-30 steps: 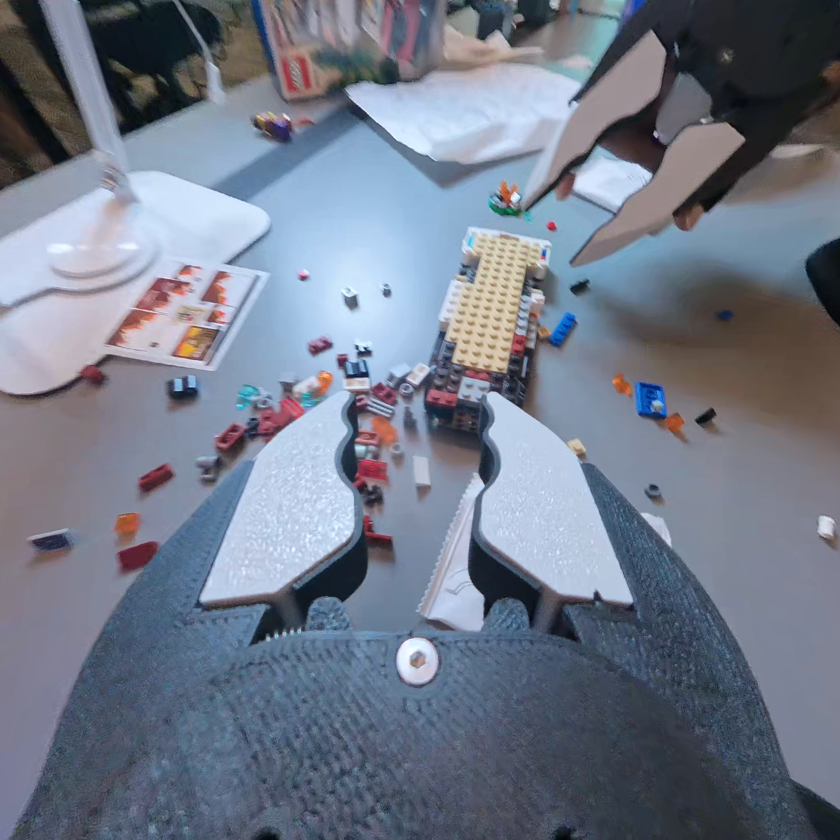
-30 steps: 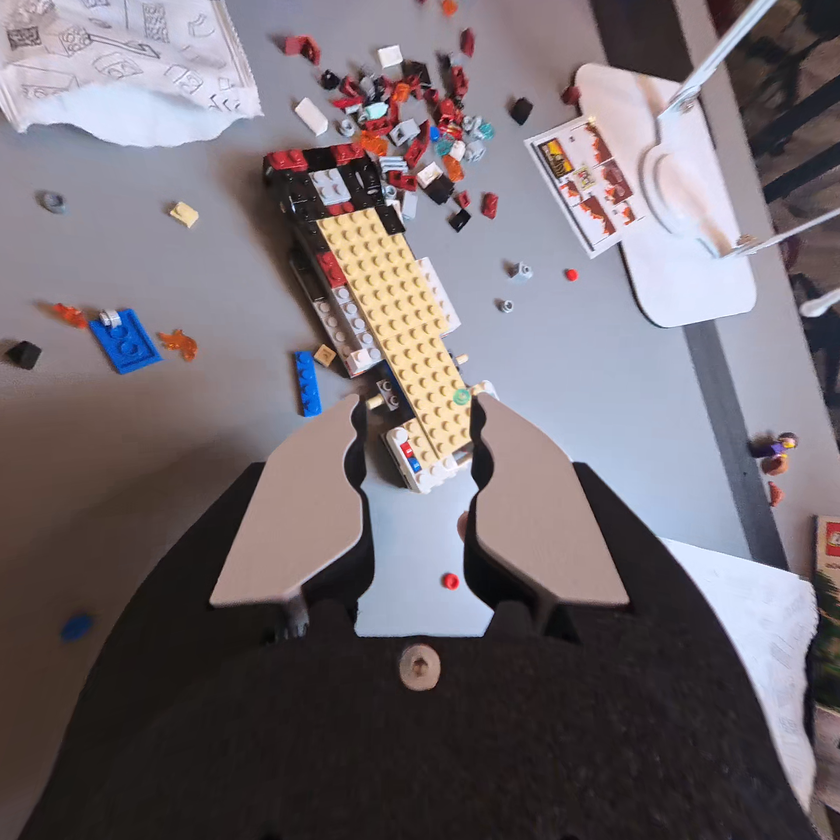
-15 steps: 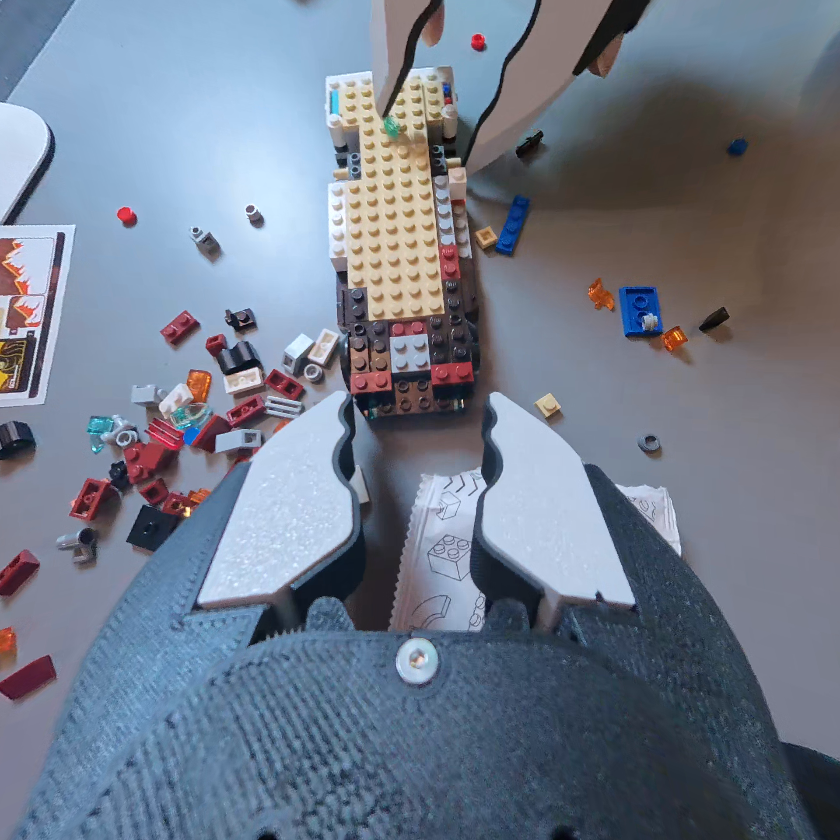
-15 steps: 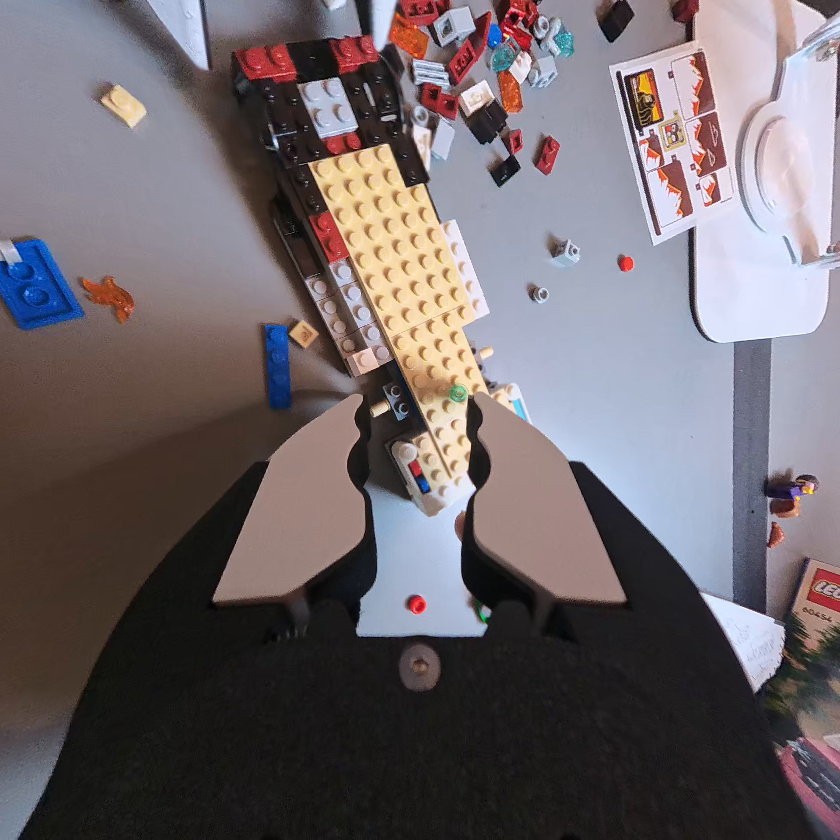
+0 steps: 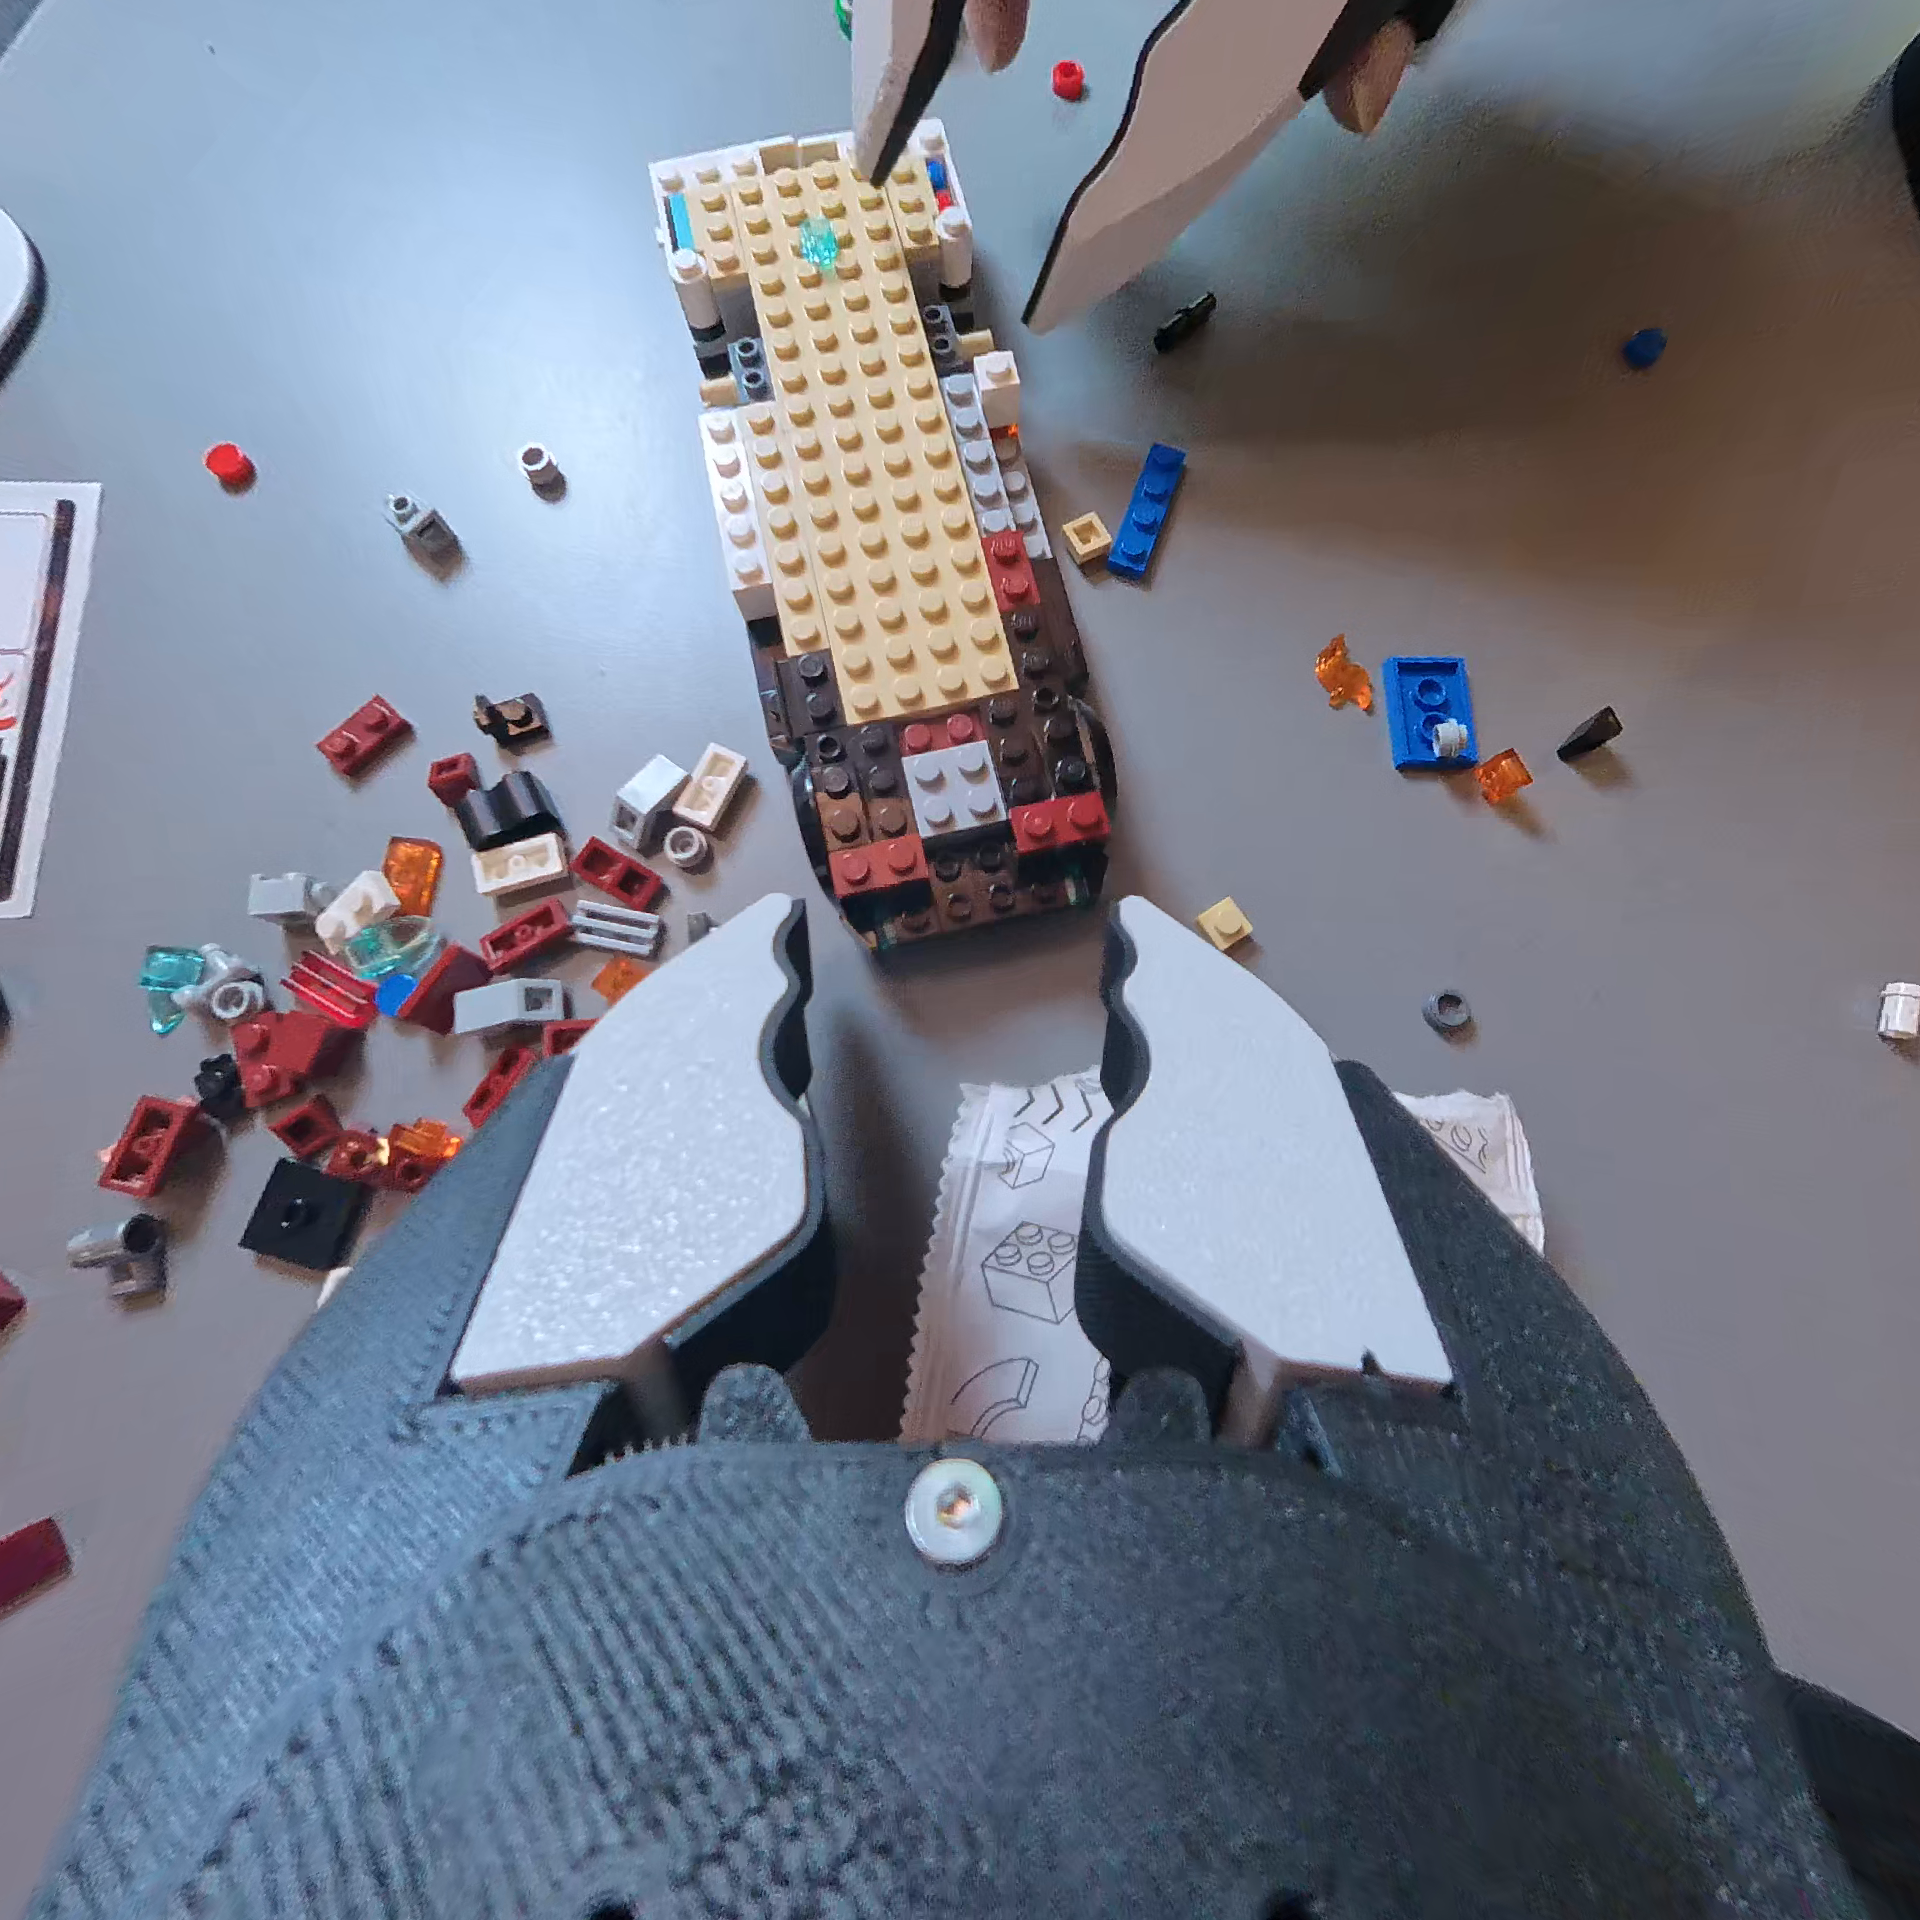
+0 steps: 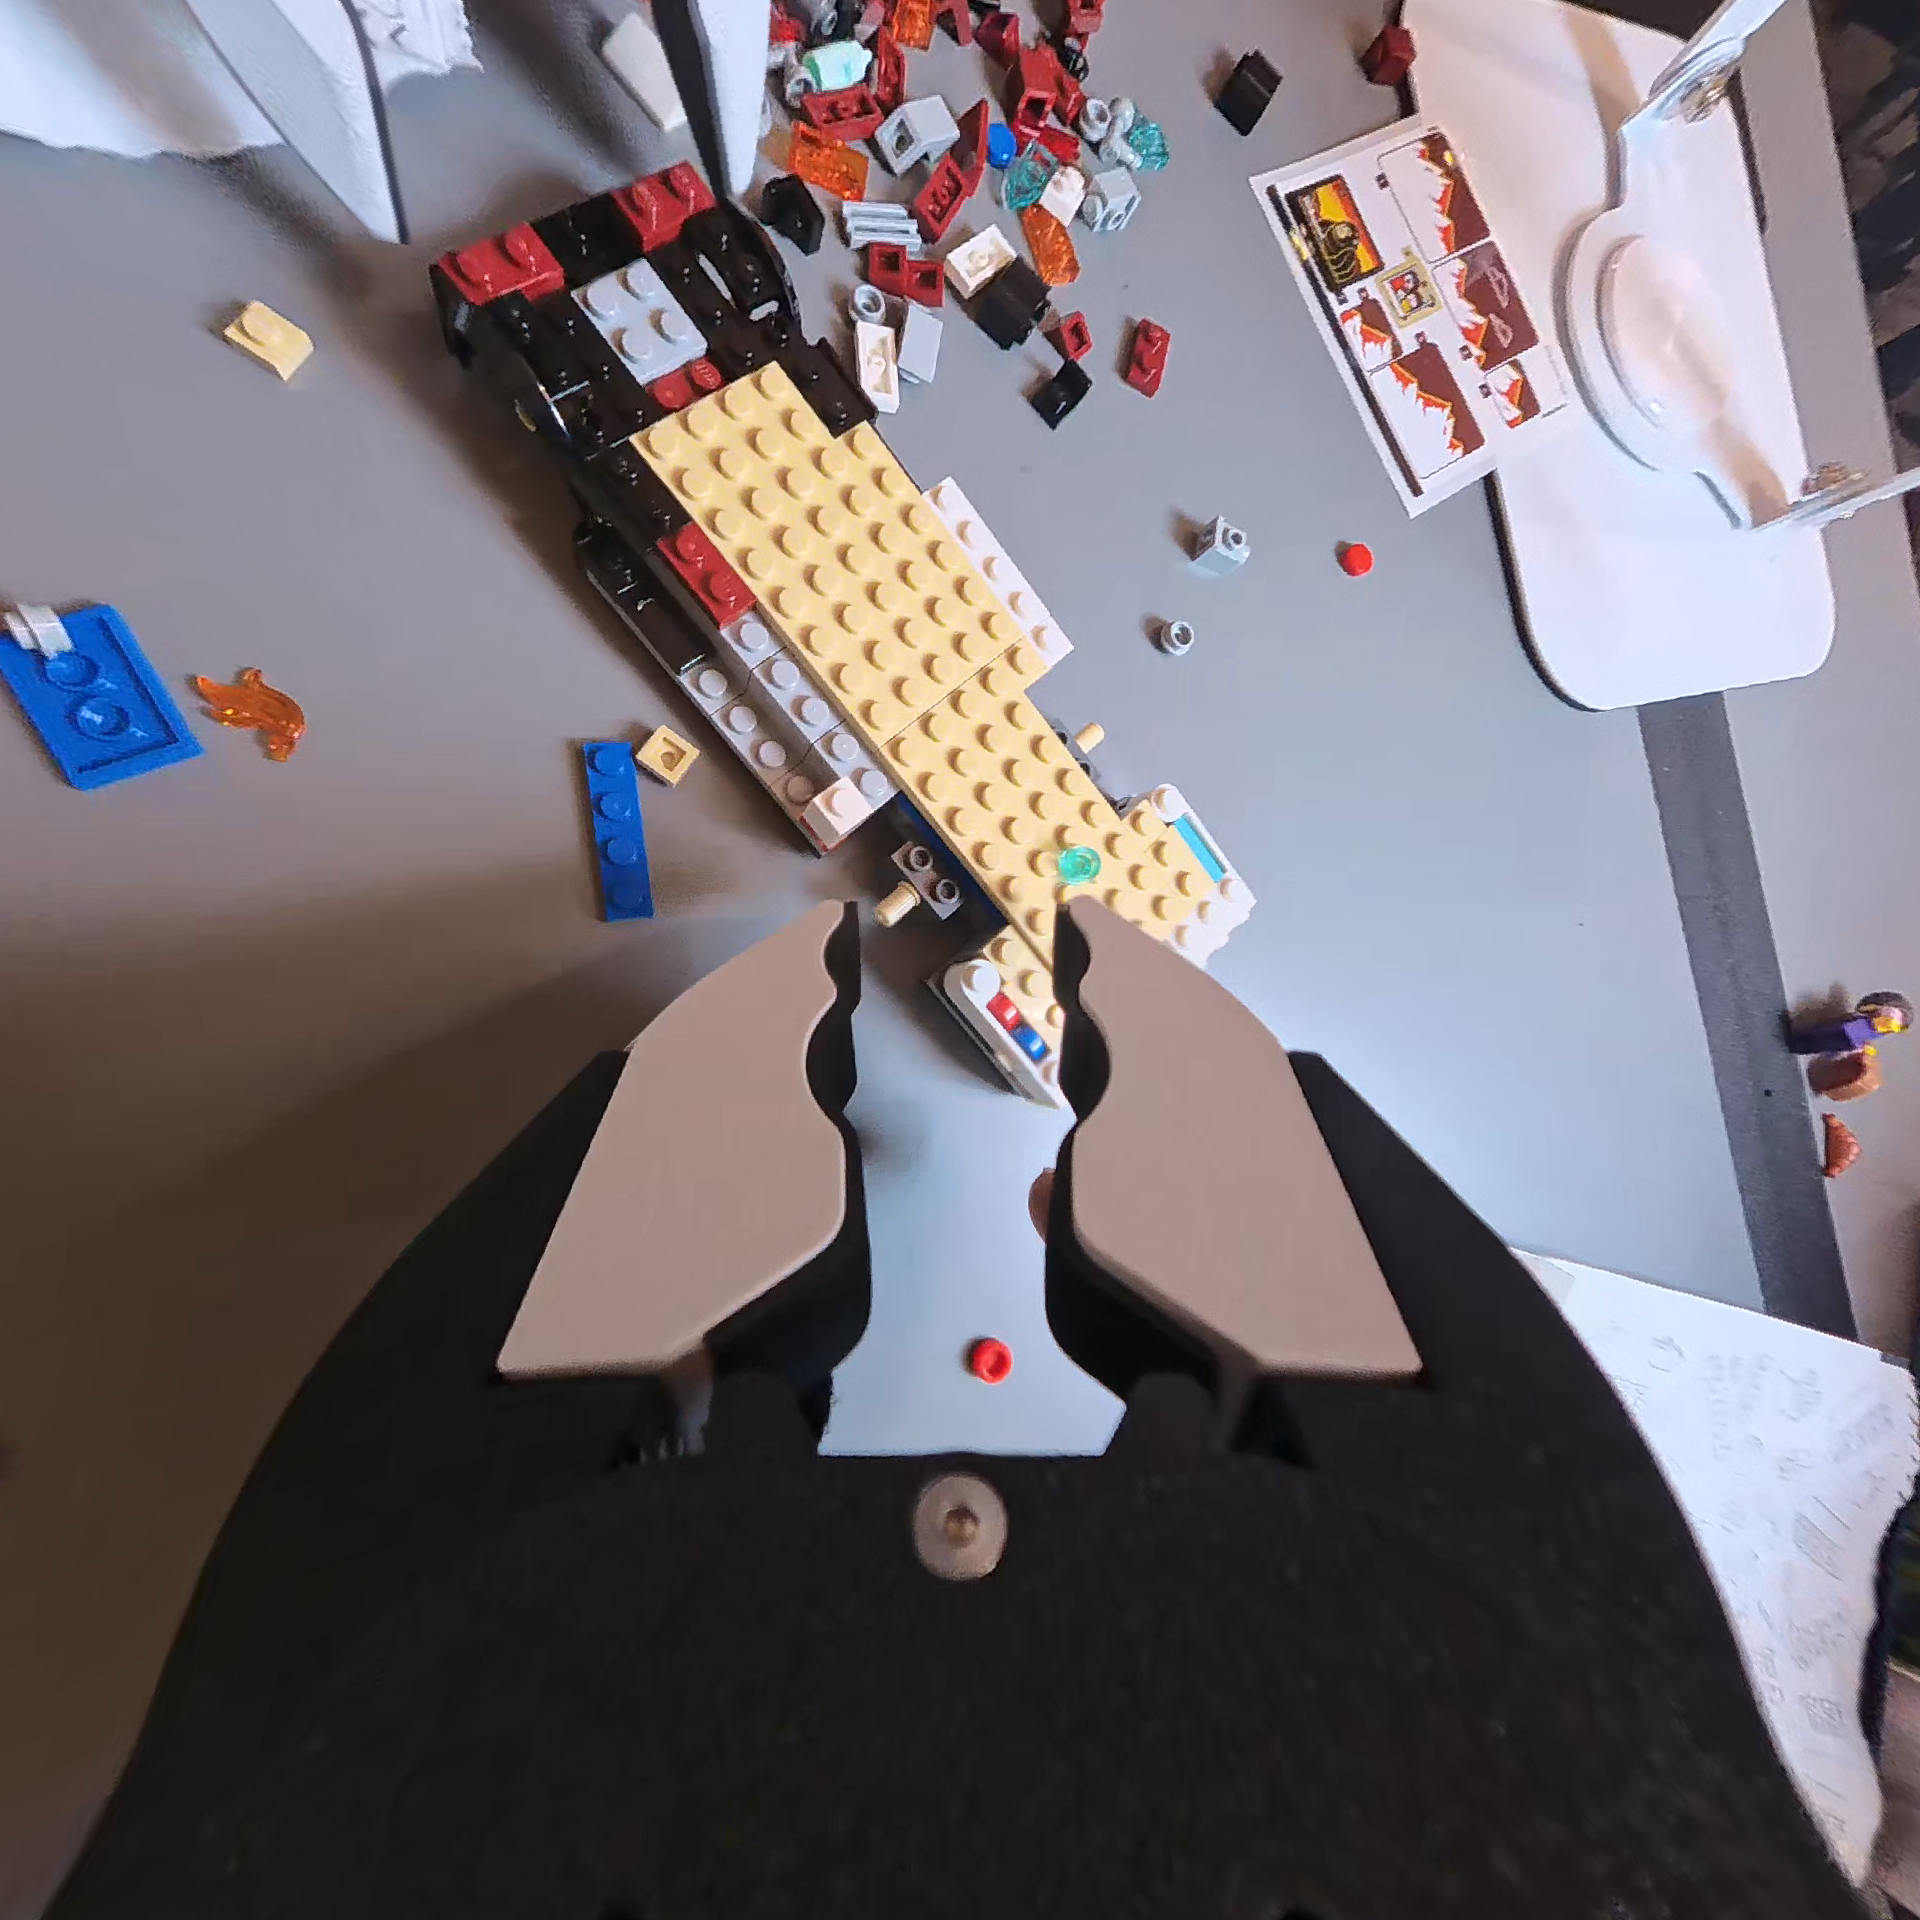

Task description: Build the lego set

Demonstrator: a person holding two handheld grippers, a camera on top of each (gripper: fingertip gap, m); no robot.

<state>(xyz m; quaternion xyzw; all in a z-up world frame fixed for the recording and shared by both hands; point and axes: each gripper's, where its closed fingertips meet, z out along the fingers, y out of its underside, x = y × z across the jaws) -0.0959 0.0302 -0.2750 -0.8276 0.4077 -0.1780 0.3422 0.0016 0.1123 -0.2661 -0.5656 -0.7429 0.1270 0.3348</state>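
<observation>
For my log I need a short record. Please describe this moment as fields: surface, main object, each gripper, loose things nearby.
surface: grey table
main object: brick-built model with tan studded top; a small clear green round piece sits on it
left gripper: open, holds nothing, at the model's dark end
right gripper: open, holds nothing, over the model's white end
loose things: pile of small bricks; blue plate; sticker sheet; printed paper bag

Sticker sheet (image 5: 42,696) — cut by frame edge
</observation>
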